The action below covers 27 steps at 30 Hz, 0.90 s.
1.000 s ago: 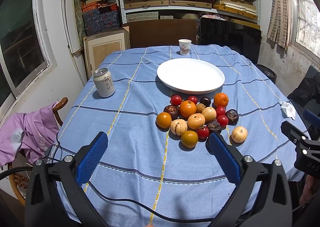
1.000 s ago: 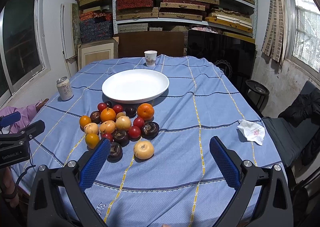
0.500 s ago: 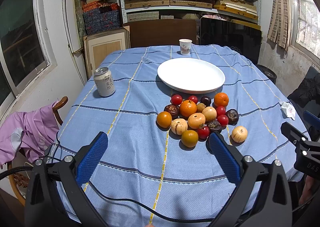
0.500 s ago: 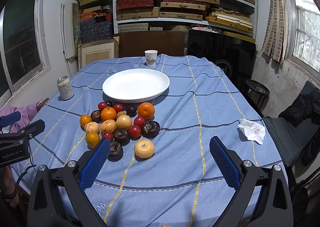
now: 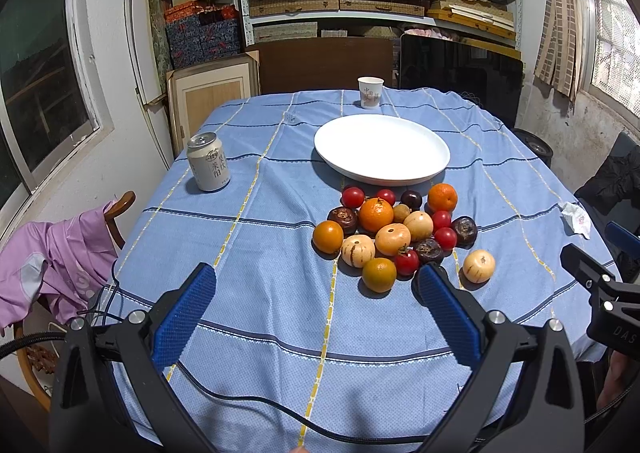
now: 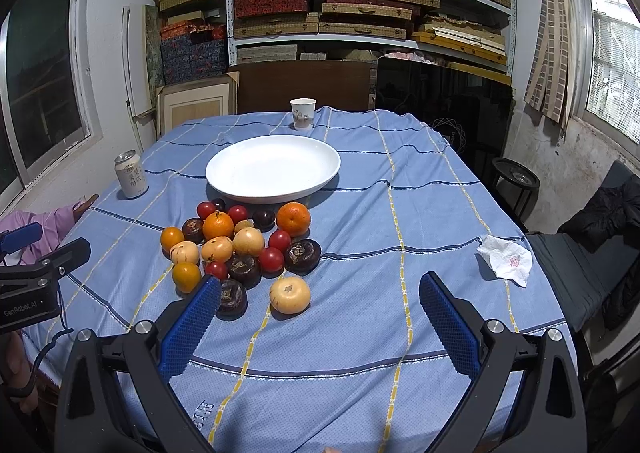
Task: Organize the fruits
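A cluster of fruit lies on the blue tablecloth: oranges [image 5: 375,214] [image 6: 293,218], red tomatoes [image 5: 353,197] [image 6: 271,259], pale yellow round fruits [image 5: 479,266] [image 6: 290,294] and dark brown mangosteens [image 5: 464,230] [image 6: 302,255]. An empty white plate [image 5: 432,169] [image 6: 224,185] stands just behind the cluster. My left gripper [image 5: 318,293] is open and empty, above the cloth in front of the fruit. My right gripper [image 6: 320,297] is open and empty, with its left finger [image 6: 192,325] beside a dark fruit [image 6: 232,296].
A drink can [image 5: 208,167] [image 6: 131,179] stands at the left of the table. A paper cup [image 5: 370,92] [image 6: 303,113] stands at the far edge. A crumpled tissue [image 6: 506,259] lies at the right. A chair with pink cloth [image 5: 52,265] stands left of the table.
Both grippers have crept slightly forward toward the fruit; the fruit and plate have not moved. Both stay open.
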### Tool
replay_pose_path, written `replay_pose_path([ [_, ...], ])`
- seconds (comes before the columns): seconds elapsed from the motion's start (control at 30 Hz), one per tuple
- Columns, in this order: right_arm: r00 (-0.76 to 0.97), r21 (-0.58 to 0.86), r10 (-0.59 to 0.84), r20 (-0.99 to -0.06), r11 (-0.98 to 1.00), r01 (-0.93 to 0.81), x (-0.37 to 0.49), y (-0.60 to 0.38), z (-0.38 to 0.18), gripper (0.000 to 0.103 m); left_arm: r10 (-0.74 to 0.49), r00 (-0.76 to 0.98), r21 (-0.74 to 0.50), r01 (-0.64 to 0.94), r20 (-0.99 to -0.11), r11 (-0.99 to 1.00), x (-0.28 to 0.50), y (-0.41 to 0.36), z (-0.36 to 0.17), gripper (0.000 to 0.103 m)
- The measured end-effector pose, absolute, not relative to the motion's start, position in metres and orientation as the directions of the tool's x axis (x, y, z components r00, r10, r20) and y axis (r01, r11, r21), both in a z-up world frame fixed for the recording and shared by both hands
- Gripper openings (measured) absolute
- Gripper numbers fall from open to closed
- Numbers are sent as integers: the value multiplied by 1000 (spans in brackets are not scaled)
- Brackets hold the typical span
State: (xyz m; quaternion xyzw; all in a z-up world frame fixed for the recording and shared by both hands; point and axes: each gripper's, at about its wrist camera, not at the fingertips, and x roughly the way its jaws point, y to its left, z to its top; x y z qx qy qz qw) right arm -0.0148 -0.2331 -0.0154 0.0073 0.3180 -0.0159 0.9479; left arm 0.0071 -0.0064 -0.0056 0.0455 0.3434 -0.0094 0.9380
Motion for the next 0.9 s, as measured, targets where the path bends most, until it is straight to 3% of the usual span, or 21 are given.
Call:
replay_pose_path([
  [0.9, 770, -5, -9, -638, 1000, 8, -6, -232, -33, 100, 50, 738, 93, 17, -673, 995, 28, 4, -36, 99],
])
